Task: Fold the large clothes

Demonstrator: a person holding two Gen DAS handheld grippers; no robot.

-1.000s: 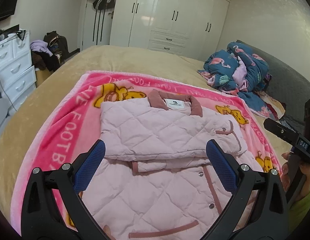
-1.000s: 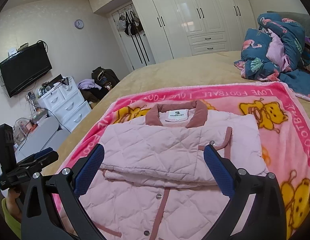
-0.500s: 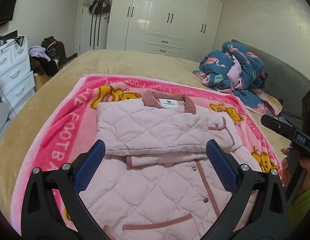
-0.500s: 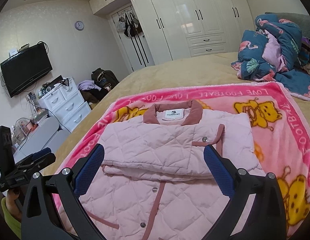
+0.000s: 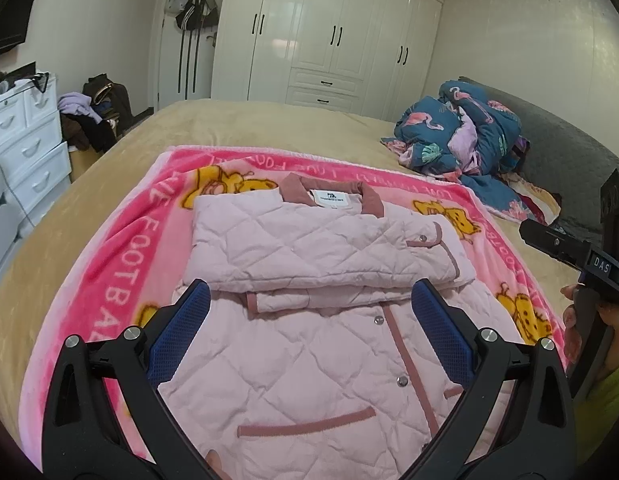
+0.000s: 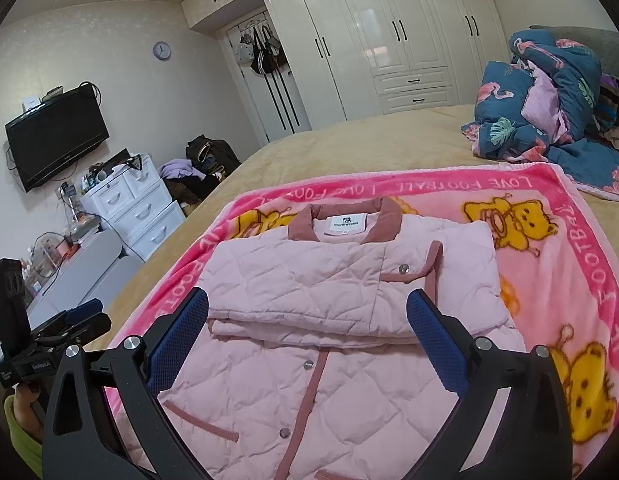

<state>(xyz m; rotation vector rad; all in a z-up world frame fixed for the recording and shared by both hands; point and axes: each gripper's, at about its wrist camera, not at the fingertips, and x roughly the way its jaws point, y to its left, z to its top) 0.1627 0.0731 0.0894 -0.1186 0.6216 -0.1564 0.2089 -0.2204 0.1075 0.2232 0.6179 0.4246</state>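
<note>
A pale pink quilted jacket [image 5: 309, 320] [image 6: 317, 320] with a dusty-rose collar lies front up on a pink cartoon blanket [image 5: 121, 280] [image 6: 581, 280]. Both sleeves are folded across its chest. My left gripper [image 5: 309, 316] hovers open over the jacket's lower half, nothing between its blue pads. My right gripper [image 6: 309, 320] is likewise open above the hem area, holding nothing. Each gripper shows at the edge of the other's view, held by a hand [image 5: 577, 320].
The blanket lies on a tan bed [image 5: 237, 120]. A heap of blue flamingo bedding [image 5: 461, 136] [image 6: 549, 100] sits at the far right by a grey headboard. White drawers [image 6: 137, 208], a wall TV [image 6: 57, 136] and wardrobes [image 5: 329, 40] stand beyond the bed.
Both grippers have drawn back and risen a little from the jacket, so more of its lower front shows. The jacket has not moved and both stay open.
</note>
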